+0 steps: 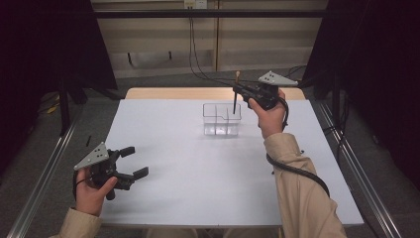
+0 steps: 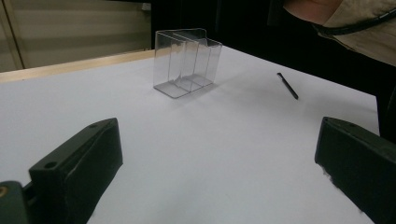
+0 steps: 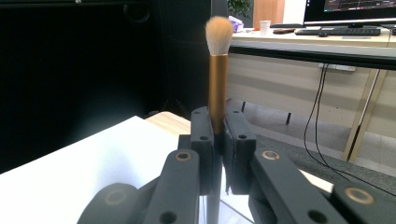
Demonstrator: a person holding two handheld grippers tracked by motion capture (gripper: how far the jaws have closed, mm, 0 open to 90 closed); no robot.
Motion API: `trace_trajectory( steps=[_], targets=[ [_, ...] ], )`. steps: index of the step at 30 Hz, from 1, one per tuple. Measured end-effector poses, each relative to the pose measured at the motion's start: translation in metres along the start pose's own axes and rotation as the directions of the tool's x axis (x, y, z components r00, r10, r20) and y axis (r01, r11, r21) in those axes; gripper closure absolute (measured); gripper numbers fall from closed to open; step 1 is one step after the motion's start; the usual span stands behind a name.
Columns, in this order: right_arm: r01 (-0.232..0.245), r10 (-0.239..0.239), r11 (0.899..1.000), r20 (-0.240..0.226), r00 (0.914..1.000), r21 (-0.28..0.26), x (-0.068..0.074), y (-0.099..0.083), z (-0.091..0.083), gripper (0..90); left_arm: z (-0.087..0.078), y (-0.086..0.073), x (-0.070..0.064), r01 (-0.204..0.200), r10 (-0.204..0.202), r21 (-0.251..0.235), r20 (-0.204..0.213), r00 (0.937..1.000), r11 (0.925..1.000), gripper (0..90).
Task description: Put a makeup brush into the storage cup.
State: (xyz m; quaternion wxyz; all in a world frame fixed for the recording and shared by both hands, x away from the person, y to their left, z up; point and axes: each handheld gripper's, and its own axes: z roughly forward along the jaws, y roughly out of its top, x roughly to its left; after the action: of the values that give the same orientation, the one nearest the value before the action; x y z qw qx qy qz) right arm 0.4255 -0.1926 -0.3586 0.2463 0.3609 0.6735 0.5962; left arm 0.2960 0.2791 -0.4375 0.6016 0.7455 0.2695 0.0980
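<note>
The makeup brush (image 3: 217, 70) was held upright, bristles up and dark handle pointing down, directly above the clear divided organizer (image 1: 222, 119) and over its back compartment, so the coming move was judged a straight lowering along the brush's long axis. The right gripper (image 1: 239, 90) was clamped on the brush's gold ferrule, just beside the organizer's back right. The left gripper (image 1: 133, 161) was held wide and empty, well apart from the organizer, toward the front left. A thin black stick (image 2: 287, 85) lay right of the organizer. No readable writing was found.
</note>
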Motion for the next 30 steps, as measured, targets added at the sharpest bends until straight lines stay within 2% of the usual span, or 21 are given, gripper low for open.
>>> trace_trajectory(
  steps=[10, 14, 29, 30],
  targets=[
    [-0.018, 0.018, 1.0, 0.018, 0.9997, 0.004, -0.004, -0.008, 0.009, 83.9, 0.0, 0.0, 0.0, -0.006, 0.006, 0.011, 0.007, 1.0, 0.9999, 0.8],
    [-0.022, 0.022, 1.0, 0.024, 0.9995, 0.003, -0.006, -0.009, 0.01, 83.9, 0.0, 0.0, 0.0, 0.002, -0.002, 0.0, 0.001, 1.0, 1.0, 0.8],
    [-0.005, 0.005, 1.0, 0.032, 0.9995, 0.007, -0.005, -0.007, 0.013, 83.9, 0.002, 0.0, 0.0, -0.002, 0.002, 0.013, 0.012, 0.9999, 0.9999, 0.8],
    [-0.003, 0.002, 1.0, 0.032, 0.9995, 0.008, -0.005, -0.007, 0.013, 83.9, 0.003, -0.001, 0.0, 0.001, -0.001, 0.002, 0.009, 1.0, 1.0, 0.8]
  ],
)
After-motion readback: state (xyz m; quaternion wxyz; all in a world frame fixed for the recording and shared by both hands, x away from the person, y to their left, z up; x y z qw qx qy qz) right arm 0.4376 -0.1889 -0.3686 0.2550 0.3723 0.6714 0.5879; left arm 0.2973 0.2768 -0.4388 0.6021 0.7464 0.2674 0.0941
